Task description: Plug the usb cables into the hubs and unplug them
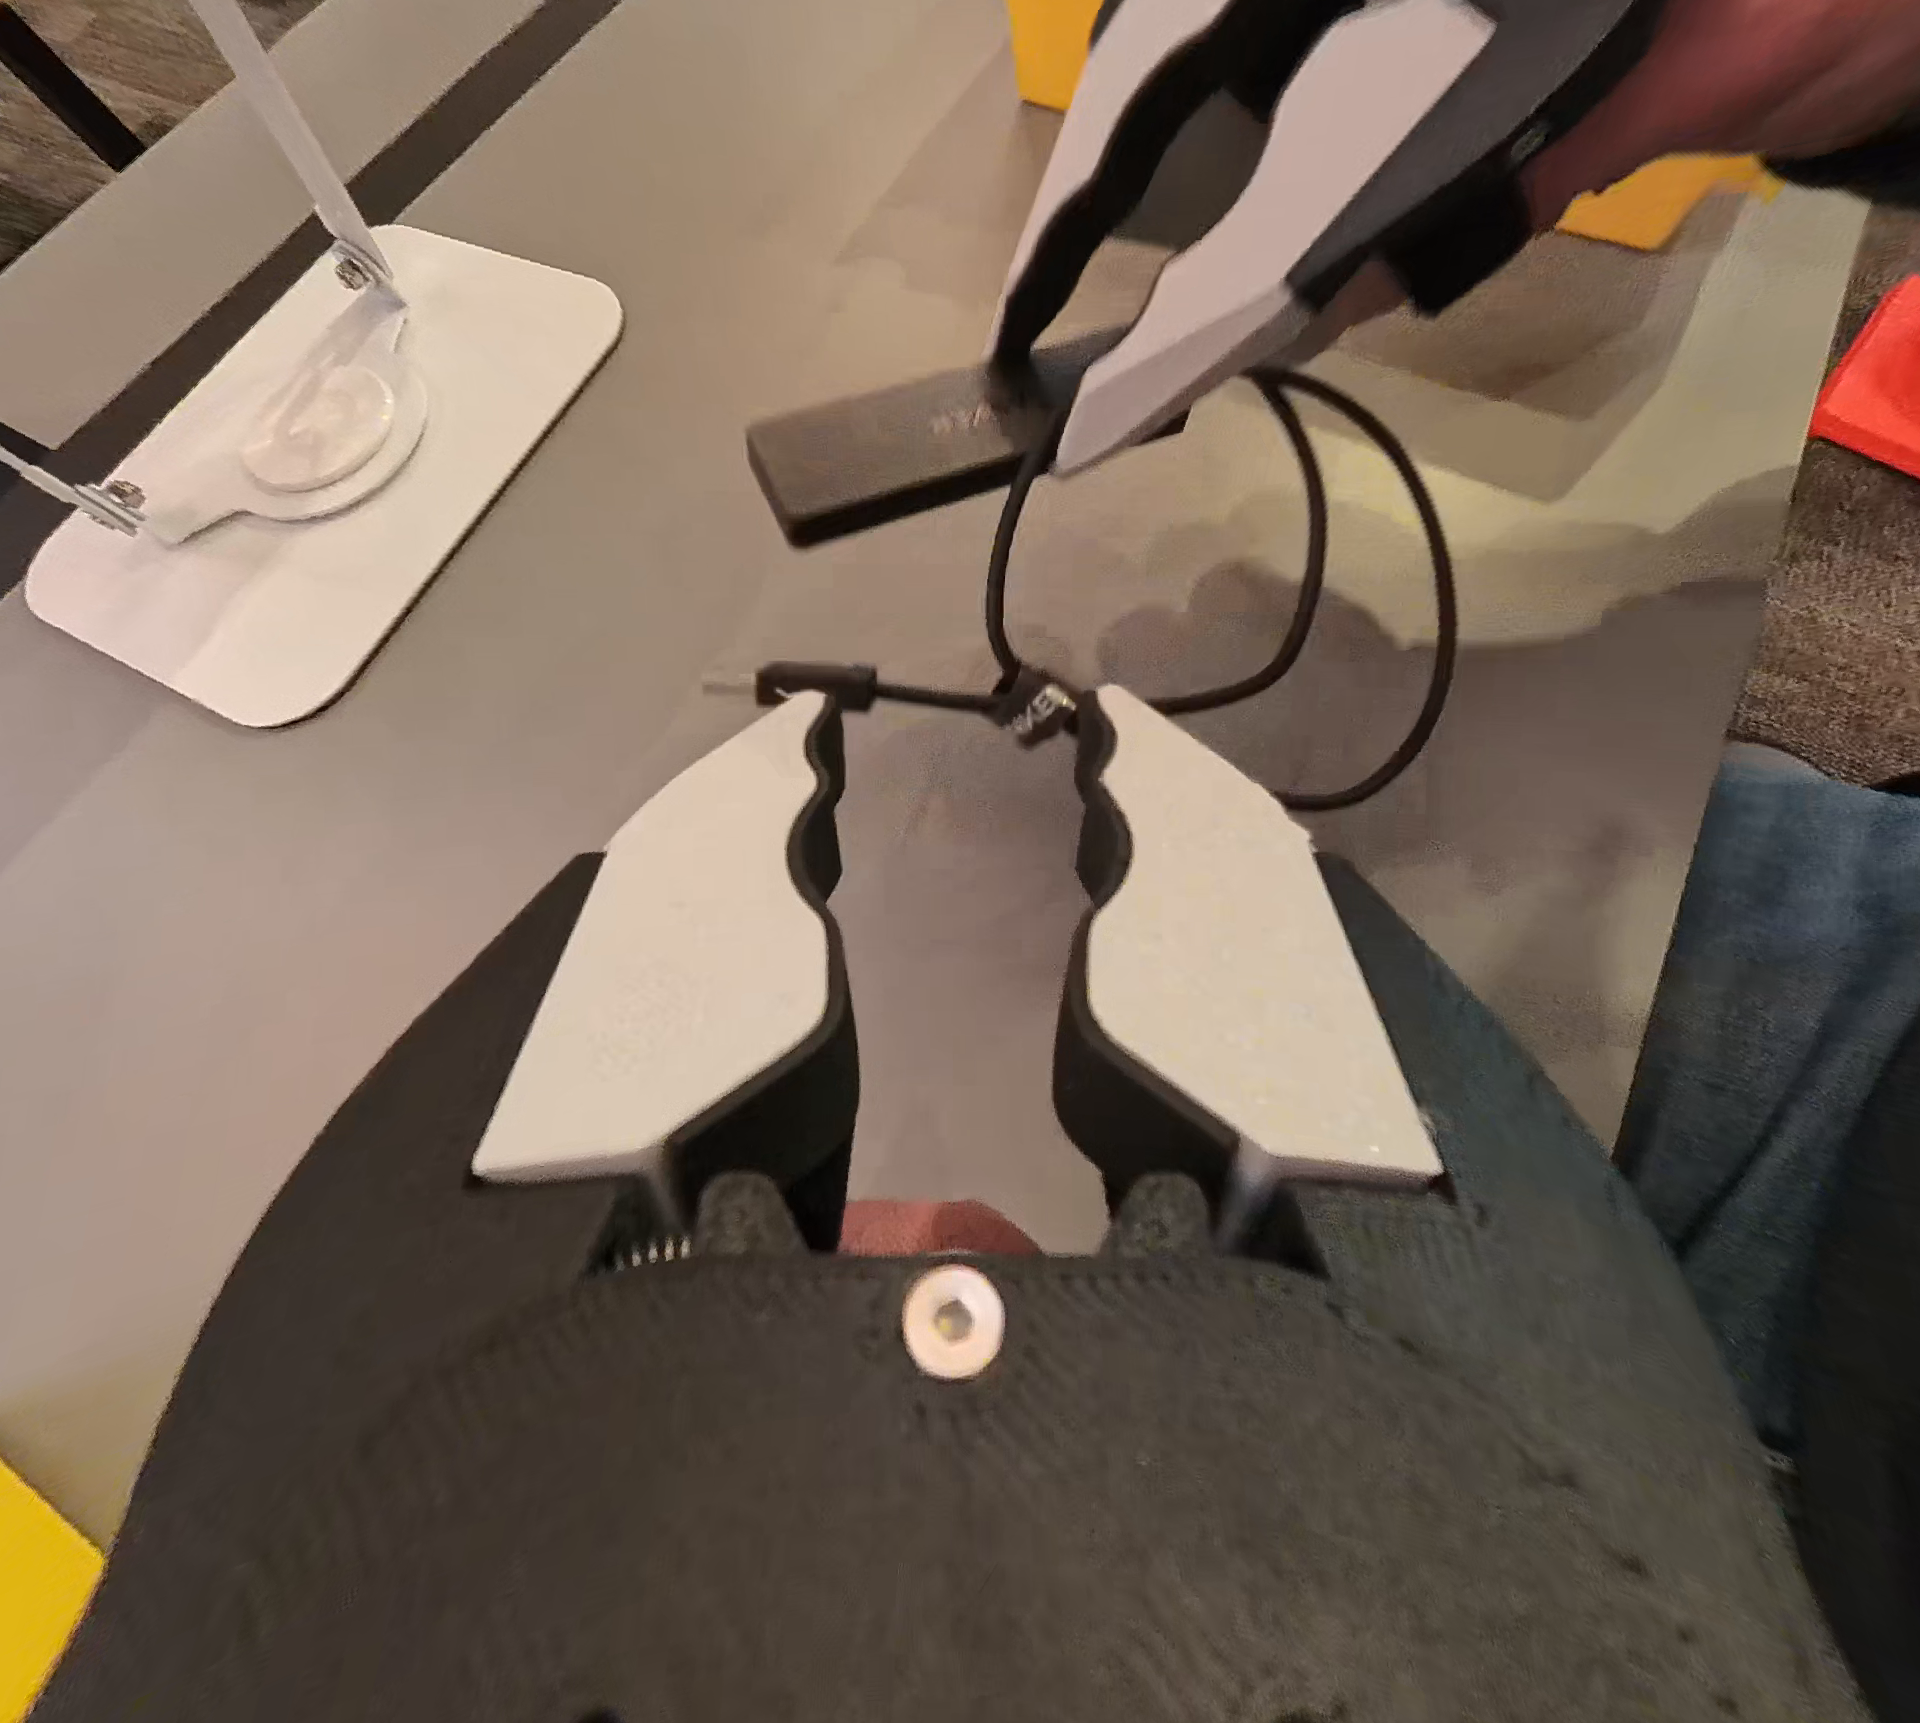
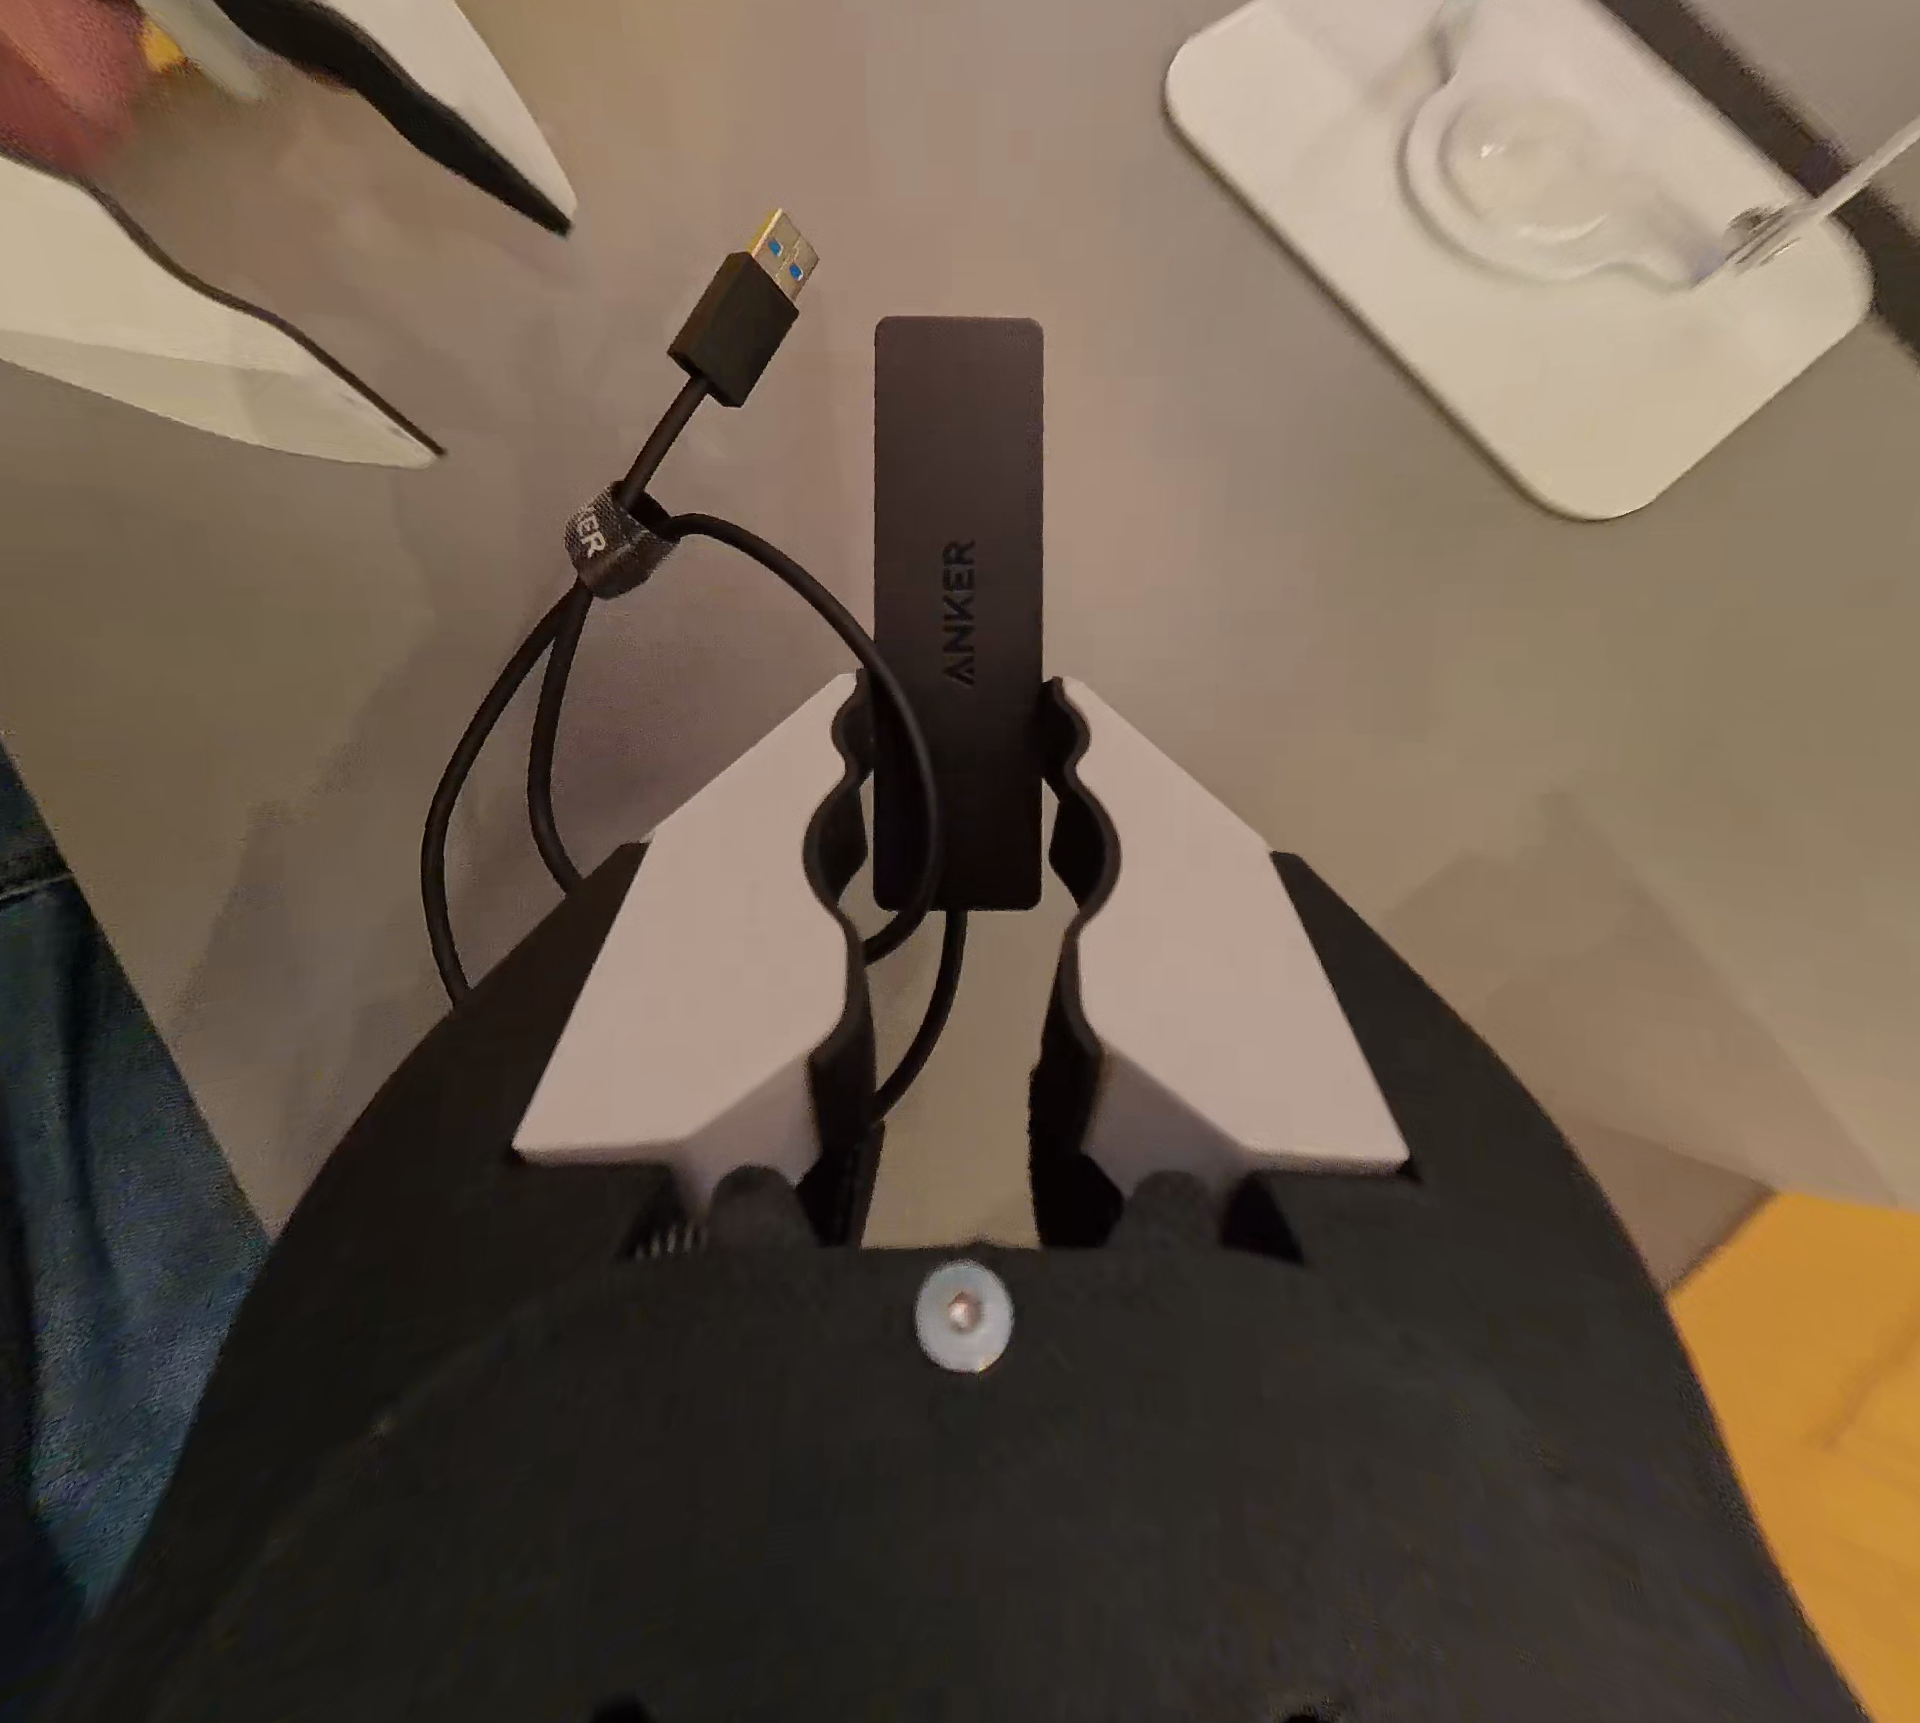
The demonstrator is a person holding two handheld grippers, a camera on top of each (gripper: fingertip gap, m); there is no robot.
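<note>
R gripper (image 2: 956, 717) clamped on hub (image 2: 958, 530) | L gripper (image 1: 961, 717) spread, empty | plug (image 2: 746, 323) just ahead-left of L tips, axis crosswise | L nearer

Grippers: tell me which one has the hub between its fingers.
The right gripper: its fingers sit against both long sides of the black hub. The left gripper is open and empty, its tips near the cable's plug.

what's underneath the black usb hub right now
The black USB hub lies flat on the grey table. Its cable loops beside it and passes under its near end, between the right gripper fingers. Anything else underneath is hidden.
</note>
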